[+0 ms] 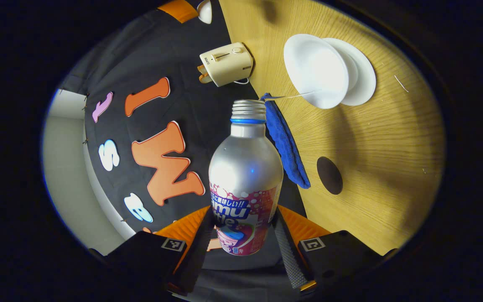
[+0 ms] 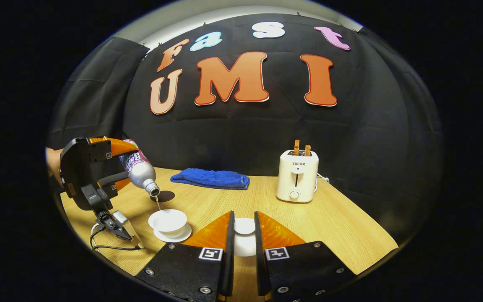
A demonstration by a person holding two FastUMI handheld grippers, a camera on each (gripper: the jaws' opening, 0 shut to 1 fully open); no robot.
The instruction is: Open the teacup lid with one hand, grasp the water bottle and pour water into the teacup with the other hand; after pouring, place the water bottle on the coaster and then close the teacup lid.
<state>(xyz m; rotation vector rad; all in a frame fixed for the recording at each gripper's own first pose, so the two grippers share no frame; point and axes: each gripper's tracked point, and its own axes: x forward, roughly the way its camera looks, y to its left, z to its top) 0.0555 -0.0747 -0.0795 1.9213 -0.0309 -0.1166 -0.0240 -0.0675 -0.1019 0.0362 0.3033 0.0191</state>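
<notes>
Clearly, "SUPOR" marks the toaster behind the tilted water bottle.

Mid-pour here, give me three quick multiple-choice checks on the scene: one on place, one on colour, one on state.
1. Where is the coaster?
A. Beyond the teacup
B. Under the toaster
C. On the towel

2. What colour is the towel?
A. Red
B. Blue
C. White

3. What is the water bottle doing?
A. Standing capped
B. Lying on the table
C. Tilted, pouring into the teacup

Key: 1 A, the dark disc lies past the cup; 2 B, the folded cloth is blue; 3 C, a thin stream falls from its mouth.
</notes>
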